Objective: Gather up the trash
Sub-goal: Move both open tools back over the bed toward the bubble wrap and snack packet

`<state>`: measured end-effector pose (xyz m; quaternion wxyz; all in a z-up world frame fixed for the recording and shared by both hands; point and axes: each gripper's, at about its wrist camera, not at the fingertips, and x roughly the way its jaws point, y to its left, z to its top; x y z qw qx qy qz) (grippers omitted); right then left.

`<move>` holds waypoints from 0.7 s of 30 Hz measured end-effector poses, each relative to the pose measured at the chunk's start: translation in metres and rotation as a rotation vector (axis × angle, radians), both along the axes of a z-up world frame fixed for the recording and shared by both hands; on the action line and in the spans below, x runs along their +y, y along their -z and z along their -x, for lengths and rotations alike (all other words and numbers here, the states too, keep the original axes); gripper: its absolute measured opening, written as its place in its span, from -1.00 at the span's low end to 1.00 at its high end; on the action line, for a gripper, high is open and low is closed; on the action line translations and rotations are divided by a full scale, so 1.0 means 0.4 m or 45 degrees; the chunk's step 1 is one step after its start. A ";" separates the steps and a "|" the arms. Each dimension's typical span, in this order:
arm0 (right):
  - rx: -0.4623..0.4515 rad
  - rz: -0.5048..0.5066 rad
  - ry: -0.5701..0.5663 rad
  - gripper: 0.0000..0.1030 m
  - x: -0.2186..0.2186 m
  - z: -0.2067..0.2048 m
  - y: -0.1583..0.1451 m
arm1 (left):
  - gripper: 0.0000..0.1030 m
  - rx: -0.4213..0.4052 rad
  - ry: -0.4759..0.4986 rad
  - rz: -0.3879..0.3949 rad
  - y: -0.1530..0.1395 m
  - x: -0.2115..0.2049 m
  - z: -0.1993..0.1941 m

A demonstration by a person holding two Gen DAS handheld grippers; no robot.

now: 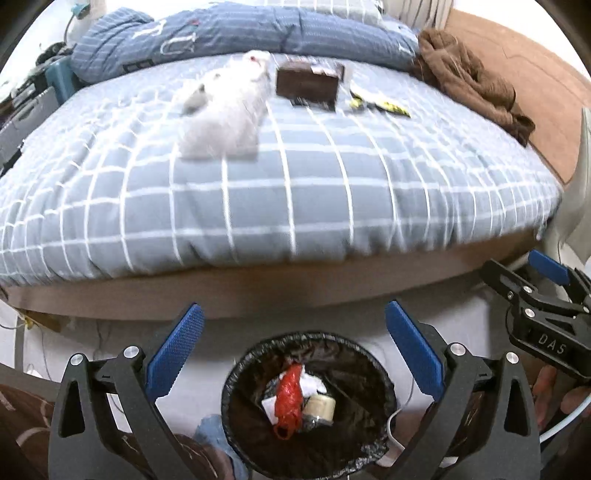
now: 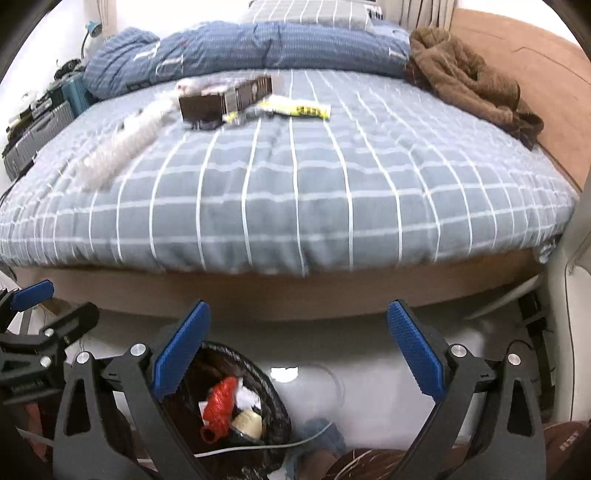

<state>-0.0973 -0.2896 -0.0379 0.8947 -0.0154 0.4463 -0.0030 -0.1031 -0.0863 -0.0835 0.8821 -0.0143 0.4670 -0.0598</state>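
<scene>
A bin with a black liner [image 1: 258, 354] stands on the floor by the bed and holds a red bag [image 1: 290, 398], white paper and a tape roll [image 1: 319, 406]. My left gripper [image 1: 295, 350] is open and empty above the bin. My right gripper [image 2: 299, 350] is open and empty, to the right of the bin [image 2: 273, 402]. On the bed lie a clear plastic bag [image 1: 229, 110], a dark brown box [image 1: 308, 85] and a yellow wrapper [image 1: 384, 105]. They also show in the right wrist view: bag [image 2: 122, 147], box [image 2: 221, 99], wrapper [image 2: 299, 109].
The bed has a blue checked cover [image 1: 314, 192], a rolled blue duvet [image 1: 240, 33] at the far side and a brown garment [image 1: 472, 81] at the right. Cluttered boxes [image 1: 26, 107] stand left of the bed. A white cable [image 2: 258, 446] crosses the bin.
</scene>
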 end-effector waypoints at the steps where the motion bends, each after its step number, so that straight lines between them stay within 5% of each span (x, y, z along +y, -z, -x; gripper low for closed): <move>1: -0.008 -0.001 0.000 0.81 0.002 -0.006 -0.007 | 0.89 -0.018 -0.012 0.003 -0.013 0.010 -0.007; 21: -0.154 -0.056 0.036 0.80 0.002 -0.176 -0.145 | 0.88 -0.176 -0.143 0.044 -0.147 0.137 -0.203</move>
